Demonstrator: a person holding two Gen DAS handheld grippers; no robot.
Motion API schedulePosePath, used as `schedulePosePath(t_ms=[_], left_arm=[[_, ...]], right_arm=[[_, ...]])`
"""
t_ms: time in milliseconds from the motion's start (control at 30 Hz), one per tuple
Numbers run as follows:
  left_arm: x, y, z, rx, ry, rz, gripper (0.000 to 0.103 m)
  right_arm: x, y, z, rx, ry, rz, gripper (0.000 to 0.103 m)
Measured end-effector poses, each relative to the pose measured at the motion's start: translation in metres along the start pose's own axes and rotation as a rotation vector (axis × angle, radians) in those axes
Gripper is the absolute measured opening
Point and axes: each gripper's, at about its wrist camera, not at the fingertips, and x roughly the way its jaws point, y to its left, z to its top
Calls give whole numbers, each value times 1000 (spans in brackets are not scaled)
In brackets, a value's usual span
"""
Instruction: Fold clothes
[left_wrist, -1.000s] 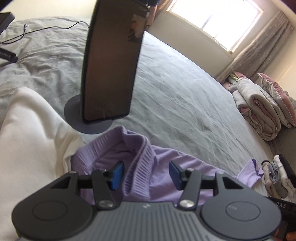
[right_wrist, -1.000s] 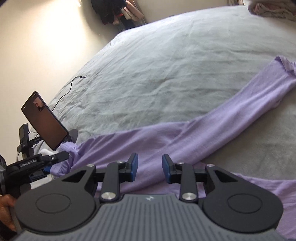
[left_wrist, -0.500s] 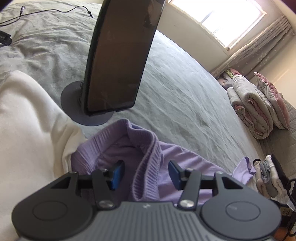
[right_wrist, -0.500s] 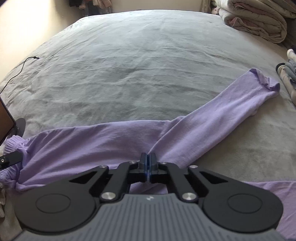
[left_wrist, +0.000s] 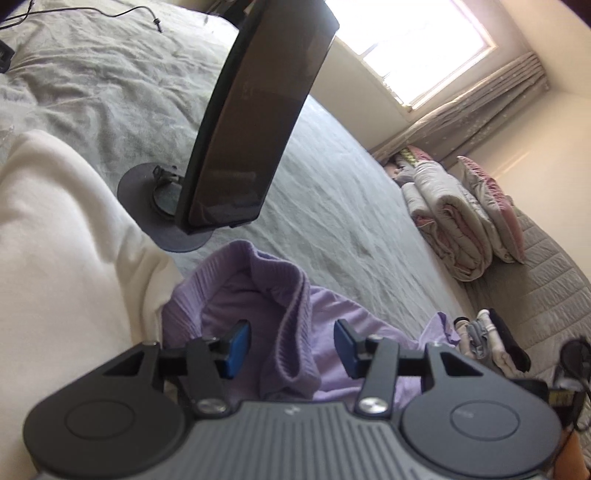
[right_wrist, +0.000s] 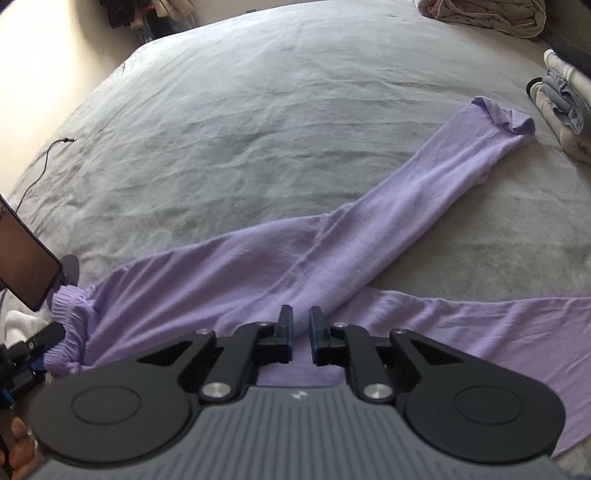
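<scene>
Right gripper (right_wrist: 300, 334) fingers reopening after clamping, left gripper (left_wrist: 291, 349) parted around waistband, one lilac garment (right_wrist: 369, 236), two legs

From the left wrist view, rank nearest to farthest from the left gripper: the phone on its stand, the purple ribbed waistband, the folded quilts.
1. Purple ribbed waistband, between the open left gripper fingers.
2. Phone on its stand, ahead, slightly left.
3. Folded quilts, far right by the wall.
</scene>
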Motion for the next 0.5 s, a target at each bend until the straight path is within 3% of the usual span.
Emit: schedulePosePath(t_ms=[67, 233, 300, 367, 500], left_arm=[[-5, 1, -3, 5, 0, -17, 50], [-4, -6, -9, 66, 12, 3, 50], [1, -9, -12, 106, 25, 30, 50], [7, -13, -15, 137, 40, 60, 50], [11, -19, -19, 142, 17, 80, 49]], right_arm=[[8, 0, 5, 11, -12, 27, 42], [25, -12, 0, -28, -78, 35, 42], [28, -20, -5, -20, -95, 36, 34], [30, -19, -4, -28, -100, 20, 33], [34, -12, -2, -69, -108, -19, 9]])
